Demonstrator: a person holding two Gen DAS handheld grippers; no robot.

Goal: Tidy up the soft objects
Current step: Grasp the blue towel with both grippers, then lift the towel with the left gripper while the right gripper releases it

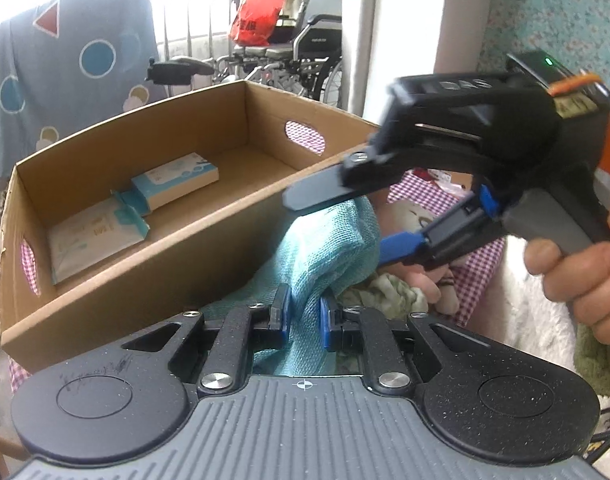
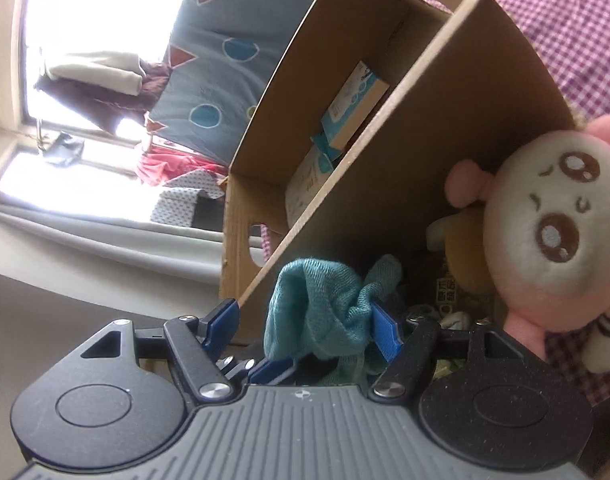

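A teal woven cloth point(image 1: 325, 248) hangs bunched in front of an open cardboard box point(image 1: 185, 264). My left gripper point(image 1: 305, 316) is shut on its lower folds. The cloth's top rises between the spread fingers of my right gripper point(image 1: 339, 224), which a person's hand point(image 1: 585, 276) holds from the right. In the right wrist view the right gripper point(image 2: 305, 324) is open around the cloth point(image 2: 321, 312), which brushes only the blue right finger point(image 2: 385, 332). A plush toy point(image 2: 545, 216) with pink ears lies beside the box point(image 2: 425, 120).
Two tissue packs point(image 1: 177, 178) point(image 1: 93, 236) lie in the box. Pink checked fabric point(image 2: 565, 32) covers the surface. White fluffy fabric point(image 1: 529, 320) and a green towel point(image 1: 597, 368) lie right. A patterned blue sheet point(image 1: 73, 60), wheelchair point(image 1: 305, 52) and red bag point(image 1: 257, 16) stand behind.
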